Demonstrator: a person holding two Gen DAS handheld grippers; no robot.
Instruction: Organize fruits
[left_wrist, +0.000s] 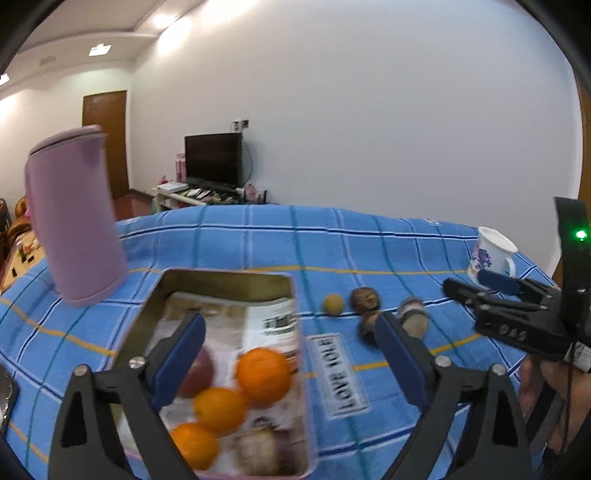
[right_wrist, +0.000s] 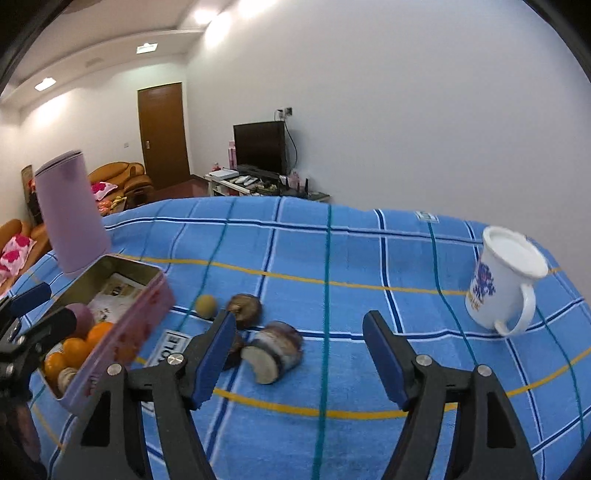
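Note:
A pink metal tin (left_wrist: 291, 291) (right_wrist: 147, 321) lies on the blue checked cloth. It holds three oranges (left_wrist: 263, 374), a red apple (left_wrist: 199, 373) and a brownish fruit (left_wrist: 258, 448). My left gripper (left_wrist: 291, 354) is open and empty above the tin's right side. On the cloth to the right lie a small yellow fruit (left_wrist: 333, 304) (right_wrist: 205, 305), two dark brown fruits (left_wrist: 365, 299) (right_wrist: 244, 309) and a cut purple-brown piece (left_wrist: 413, 315) (right_wrist: 275, 350). My right gripper (right_wrist: 299, 350) is open and empty just above the cut piece; it also shows in the left wrist view (left_wrist: 472, 284).
A tall lilac canister (left_wrist: 72, 218) (right_wrist: 72, 218) stands behind the tin at the left. A white mug with a blue print (left_wrist: 491, 254) (right_wrist: 502, 280) stands at the right of the cloth. The cloth's far edge drops off toward the room.

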